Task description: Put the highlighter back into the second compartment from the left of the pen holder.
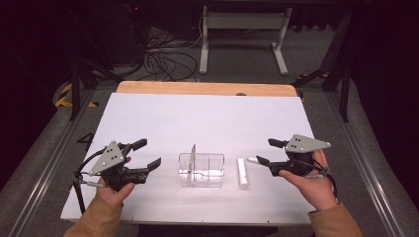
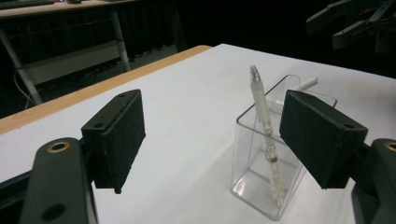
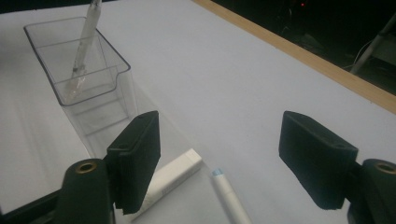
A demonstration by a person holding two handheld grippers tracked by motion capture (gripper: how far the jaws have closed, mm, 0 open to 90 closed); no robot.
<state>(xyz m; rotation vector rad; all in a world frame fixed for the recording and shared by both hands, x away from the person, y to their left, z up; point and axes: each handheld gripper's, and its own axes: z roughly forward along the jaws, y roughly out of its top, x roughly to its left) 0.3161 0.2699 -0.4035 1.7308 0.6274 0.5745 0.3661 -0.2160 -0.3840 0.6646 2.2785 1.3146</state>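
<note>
We see the left claw point(image 1: 148, 154) at the lower left of the frame and the right claw point(image 1: 264, 151) at the lower right, both with jaws spread wide and holding nothing above the white bench point(image 1: 207, 118). Between them, at lower centre, stands a clear plastic holder point(image 1: 201, 170) with a pen point(image 1: 191, 160) leaning upright inside it. Just right of the holder a white eraser point(image 1: 242, 173) lies flat, and a white marker point(image 3: 229, 193) lies on the bench between the right claw's jaws, touching neither pad; nothing blocks either claw's way.
</note>
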